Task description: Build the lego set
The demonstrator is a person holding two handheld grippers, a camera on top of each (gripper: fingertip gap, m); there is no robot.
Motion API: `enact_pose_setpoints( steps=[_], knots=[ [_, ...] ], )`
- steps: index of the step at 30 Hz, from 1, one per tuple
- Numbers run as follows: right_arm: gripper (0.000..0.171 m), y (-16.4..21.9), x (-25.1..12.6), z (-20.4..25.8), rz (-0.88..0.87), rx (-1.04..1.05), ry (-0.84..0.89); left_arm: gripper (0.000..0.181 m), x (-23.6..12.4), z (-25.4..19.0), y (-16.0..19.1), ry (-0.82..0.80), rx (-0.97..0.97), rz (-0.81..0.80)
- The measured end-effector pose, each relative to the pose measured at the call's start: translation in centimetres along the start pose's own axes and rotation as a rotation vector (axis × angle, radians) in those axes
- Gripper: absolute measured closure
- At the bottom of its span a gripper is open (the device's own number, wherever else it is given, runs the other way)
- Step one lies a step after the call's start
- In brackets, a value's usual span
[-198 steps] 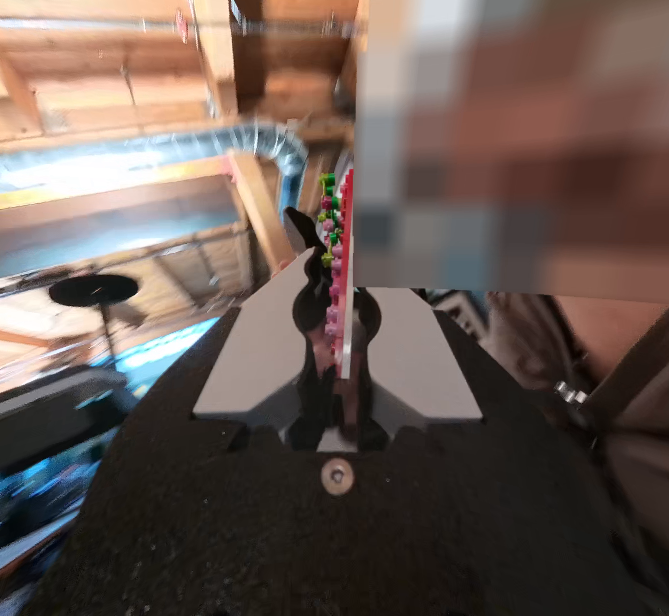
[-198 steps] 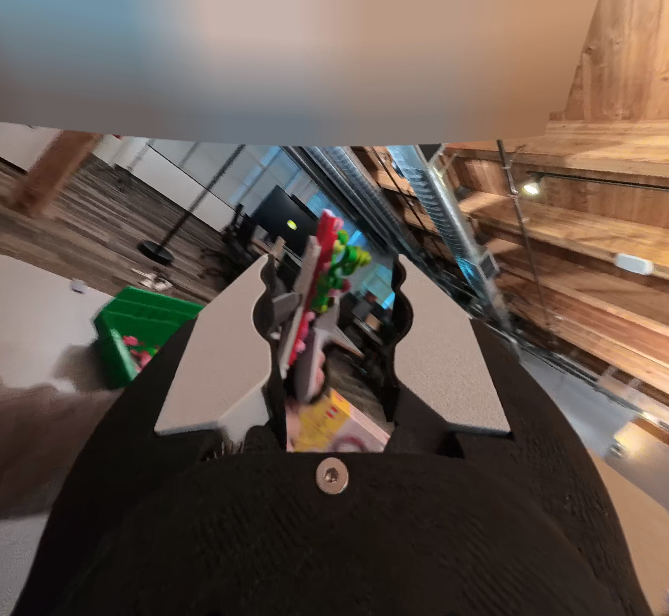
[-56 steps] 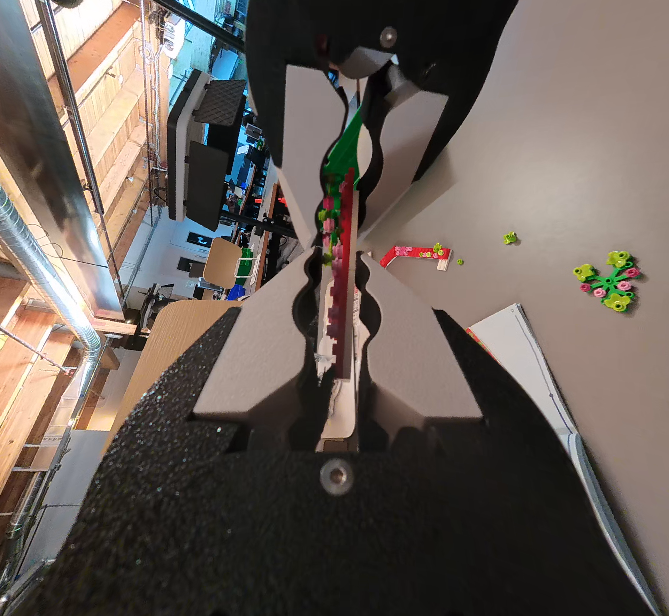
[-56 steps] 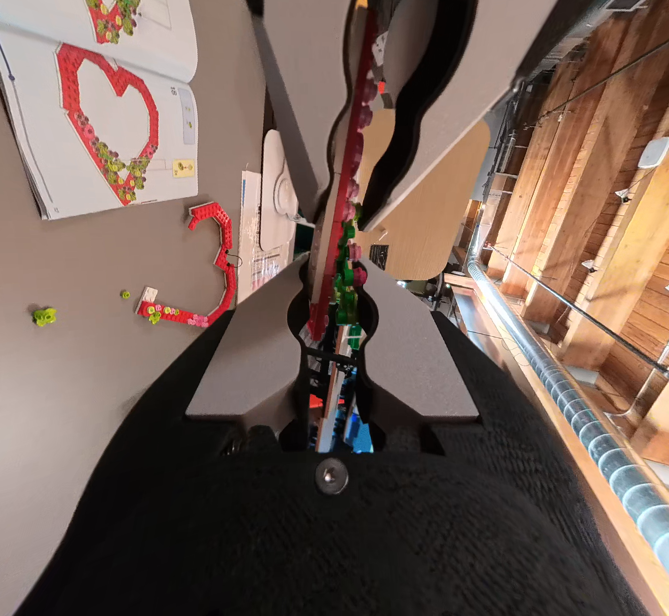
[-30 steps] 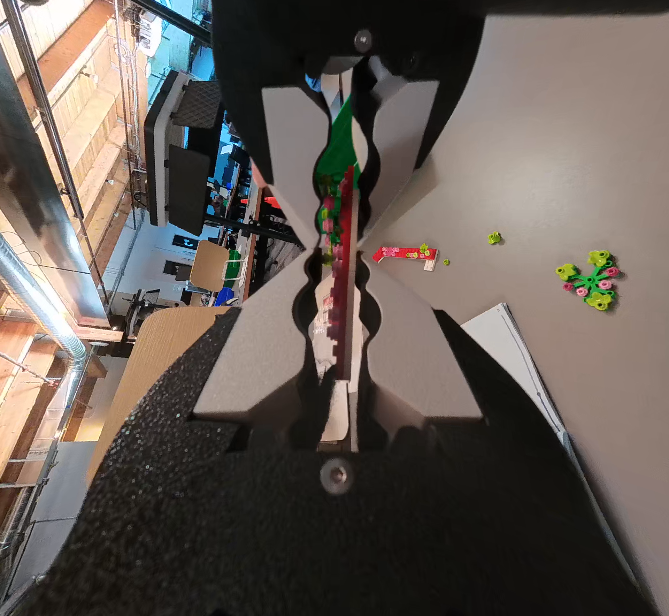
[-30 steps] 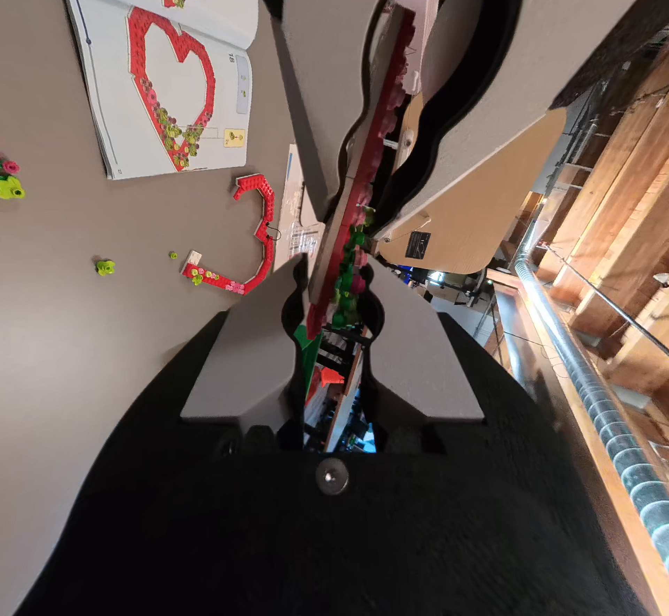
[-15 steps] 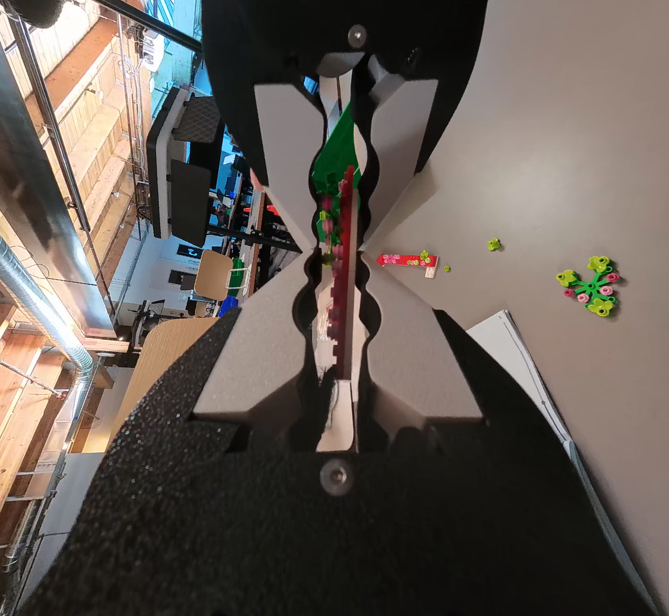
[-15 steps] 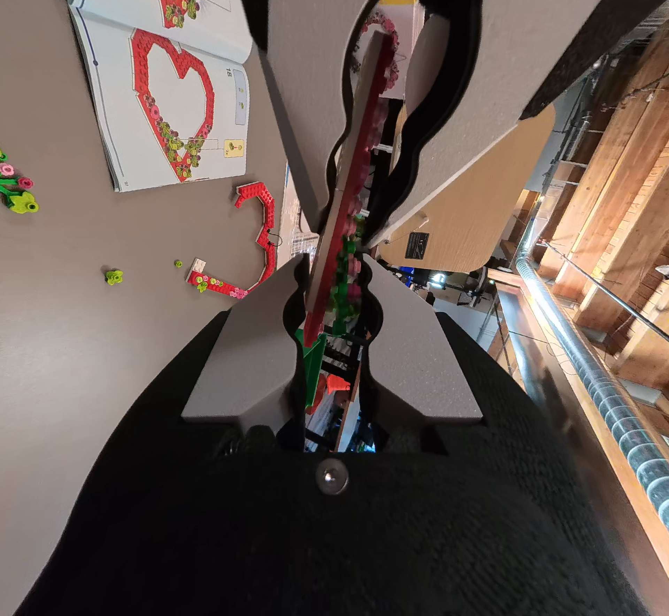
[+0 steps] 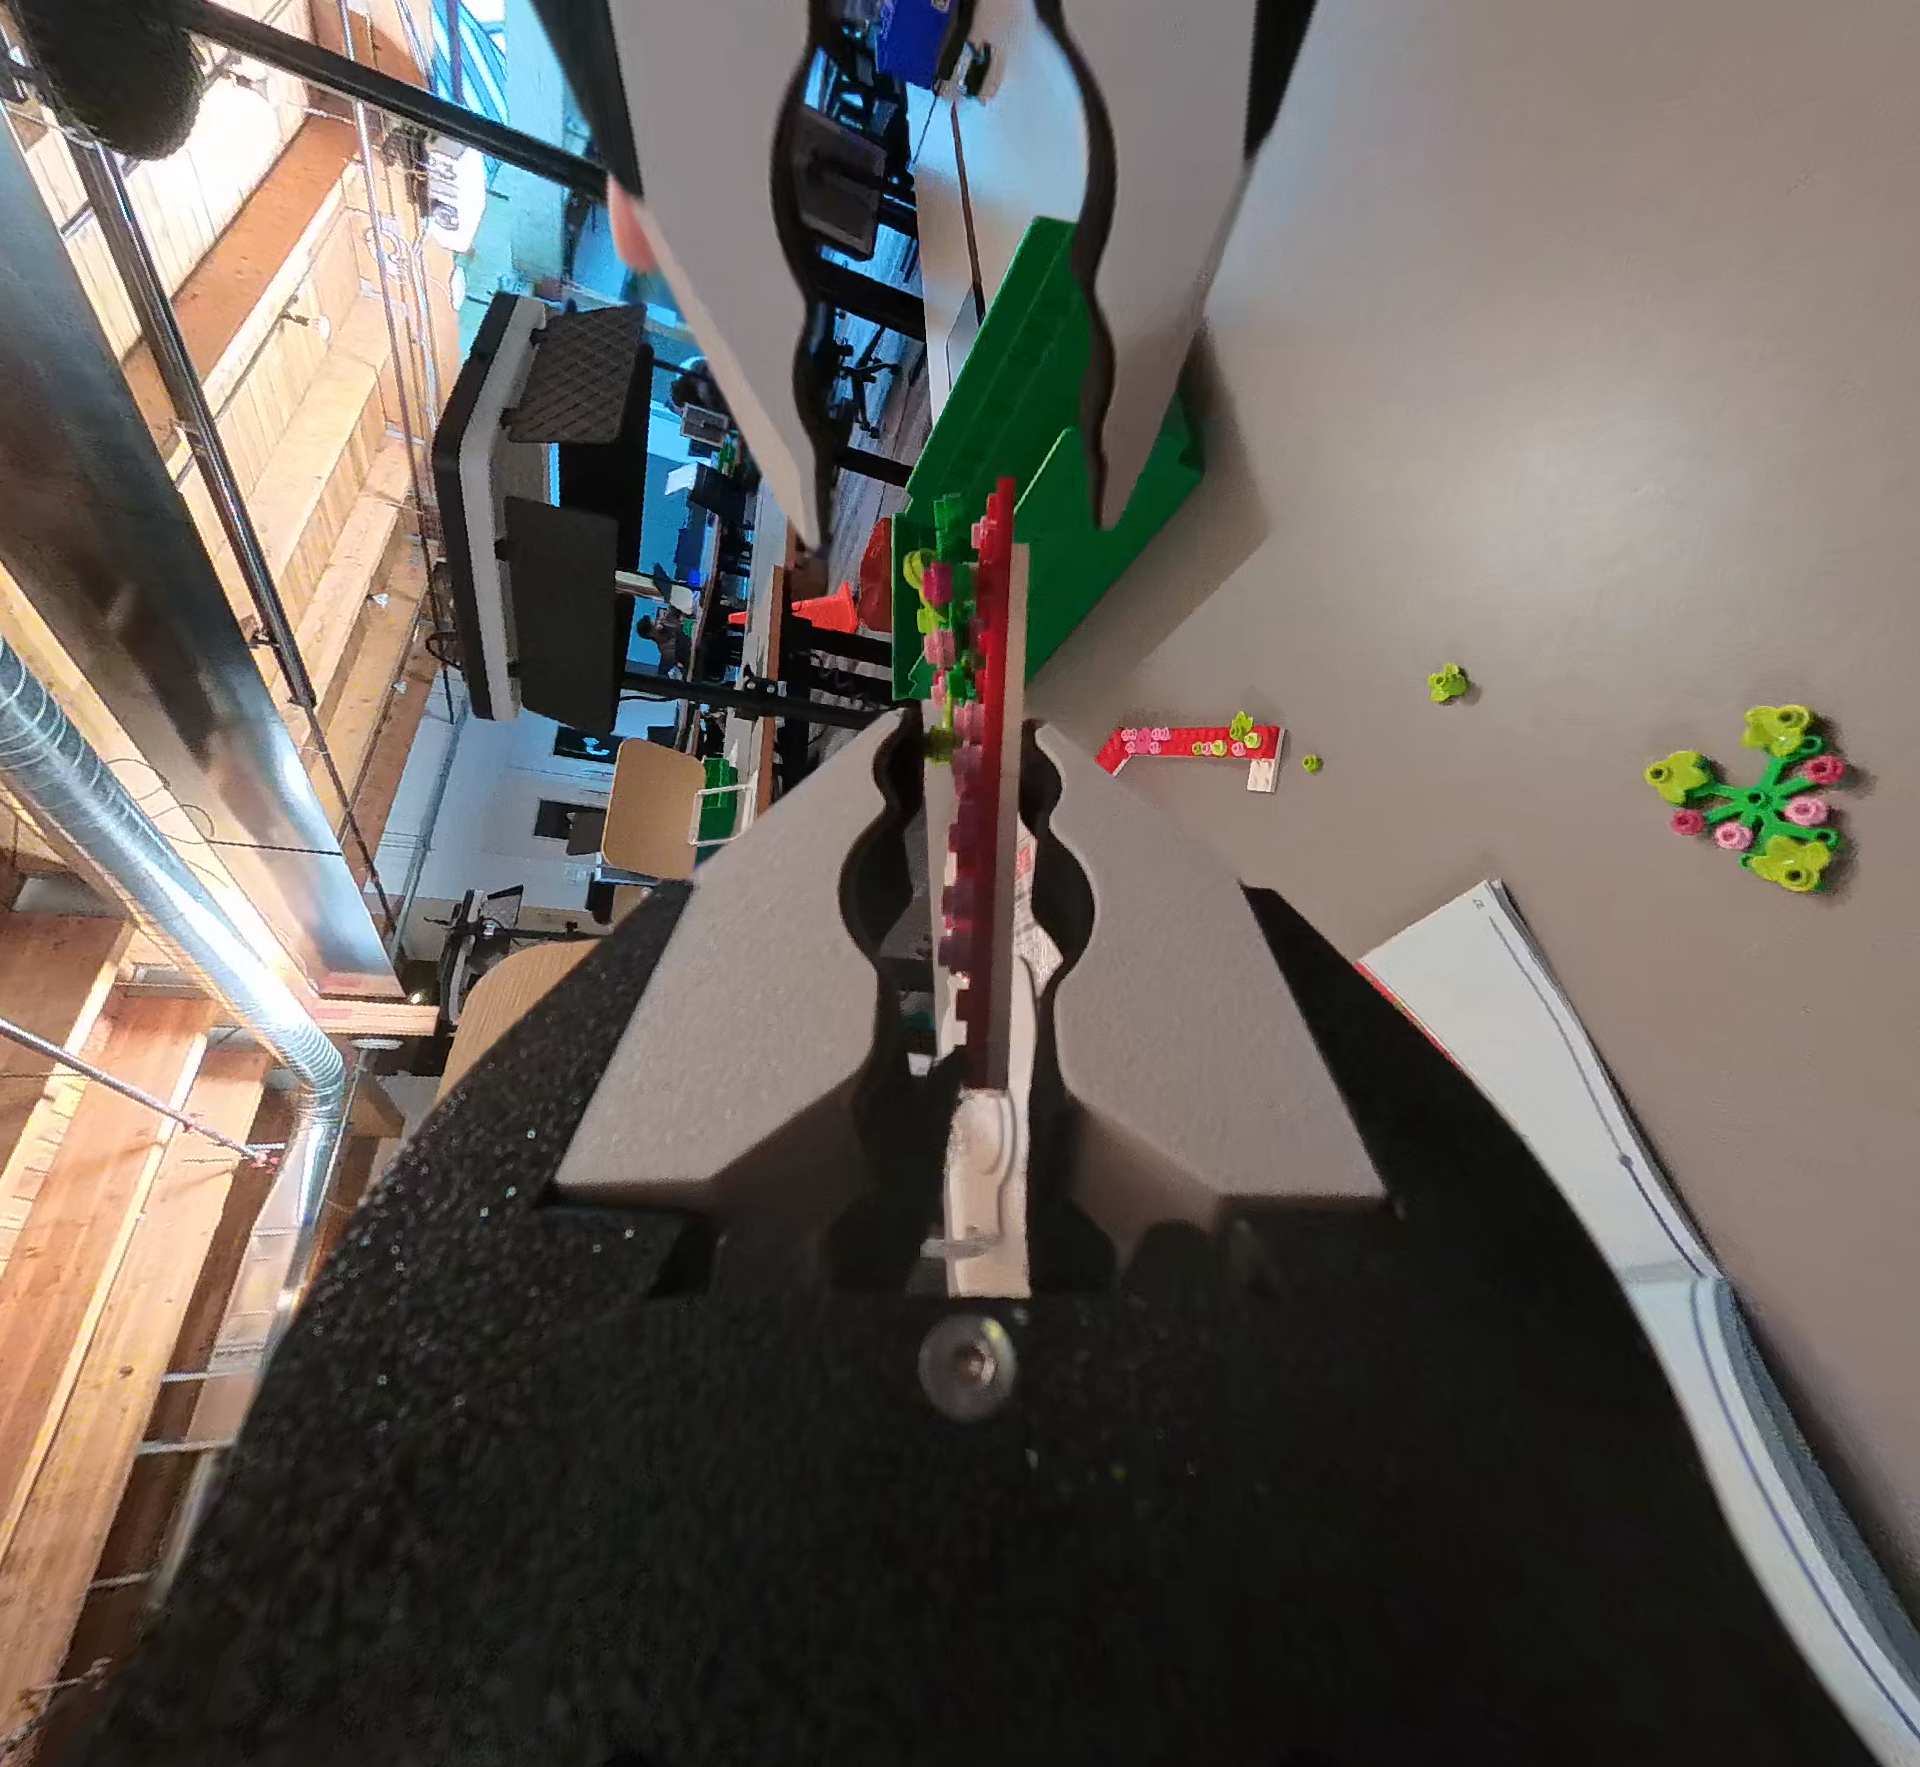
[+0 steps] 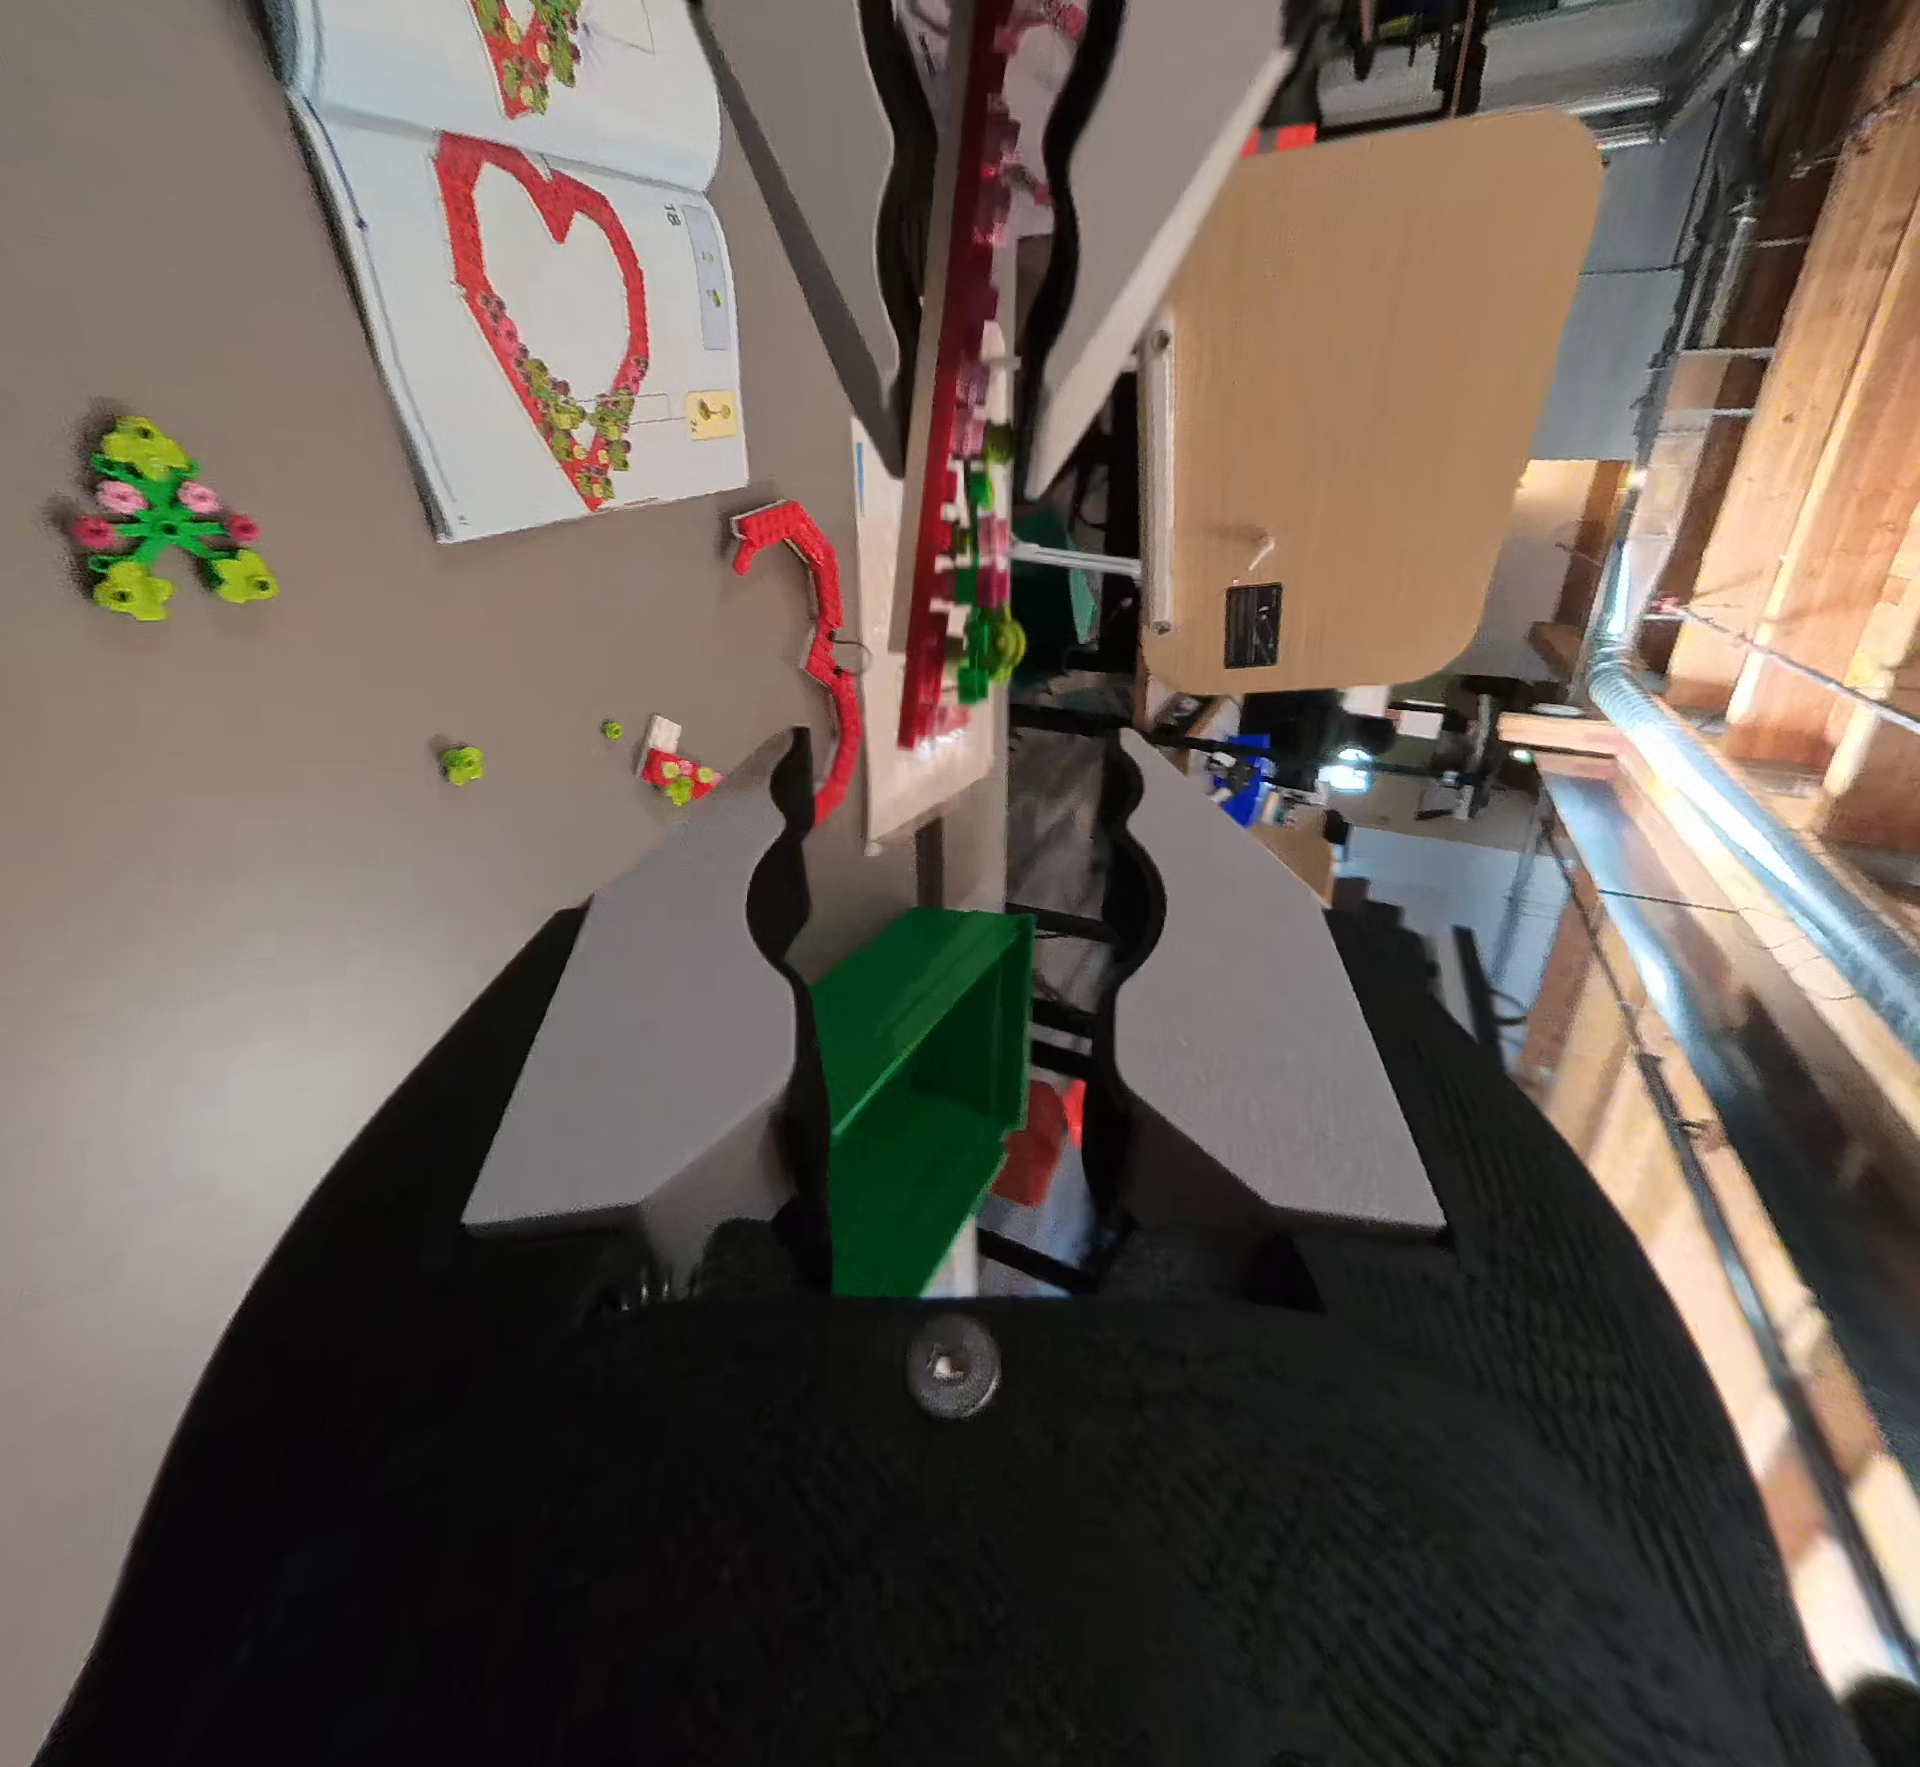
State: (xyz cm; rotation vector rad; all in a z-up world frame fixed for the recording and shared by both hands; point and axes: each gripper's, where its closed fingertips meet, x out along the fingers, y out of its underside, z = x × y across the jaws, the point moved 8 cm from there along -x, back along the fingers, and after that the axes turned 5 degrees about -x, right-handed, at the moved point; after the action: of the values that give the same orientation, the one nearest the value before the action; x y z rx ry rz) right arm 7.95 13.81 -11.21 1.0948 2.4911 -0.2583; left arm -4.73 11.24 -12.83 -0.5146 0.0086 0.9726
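My left gripper (image 9: 971, 741) is shut on a red lego strip (image 9: 992, 637) seen edge-on, with pink and green flower pieces on one side. It holds the strip in the air beside the grey table (image 9: 1558, 367). My right gripper (image 10: 961, 761) faces it, open and empty, with its fingertips level with the strip's free end (image 10: 935, 657) and not touching it. The left gripper (image 10: 961, 470) shows at the top of the right wrist view. The right gripper (image 9: 961, 522) shows at the top of the left wrist view.
On the table lie a curved red half-heart piece (image 10: 831, 637), a green flower cluster (image 10: 161, 522), a small lime piece (image 10: 460, 763) and an open instruction booklet (image 10: 540, 263). A green bin (image 9: 1039, 470) stands at the table edge.
My right gripper has opened, let go of the strip and drawn back from it. My left gripper still holds the strip.
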Motion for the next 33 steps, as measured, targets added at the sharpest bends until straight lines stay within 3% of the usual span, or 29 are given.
enact_pose_setpoints(
  steps=[1, 6, 11, 18, 24, 29, 33],
  knots=[
    [0.116, 0.5, -0.7, 0.2, -0.027, 0.035, -0.008, 0.167, 0.2, -0.1, 0.0, -0.001, 0.010, -0.001],
    [0.115, 3.7, -3.0, 1.7, -0.241, 0.260, -0.065, 0.167, 1.7, -0.9, -0.2, -0.046, 0.124, 0.008],
    [0.121, 7.4, -2.5, 3.9, -0.463, 0.431, -0.142, 0.167, 4.5, -3.1, -0.1, -0.113, 0.184, -0.004],
    [0.128, 11.0, 1.5, 8.0, -0.782, 0.611, -0.323, 0.167, 8.7, -10.4, 2.3, -0.181, 0.179, 0.030],
    [0.138, 12.3, 6.4, 11.3, -1.040, 0.748, -0.527, 0.167, 9.8, -15.9, 3.8, -0.202, 0.243, 0.136],
    [0.146, 12.8, 10.0, 12.8, -1.148, 0.811, -0.688, 0.167, 9.5, -17.1, 4.7, -0.214, 0.260, 0.199],
    [0.154, 12.8, 11.3, 13.4, -1.094, 0.775, -0.765, 0.167, 9.4, -17.1, 4.9, -0.229, 0.275, 0.208]
  ],
)
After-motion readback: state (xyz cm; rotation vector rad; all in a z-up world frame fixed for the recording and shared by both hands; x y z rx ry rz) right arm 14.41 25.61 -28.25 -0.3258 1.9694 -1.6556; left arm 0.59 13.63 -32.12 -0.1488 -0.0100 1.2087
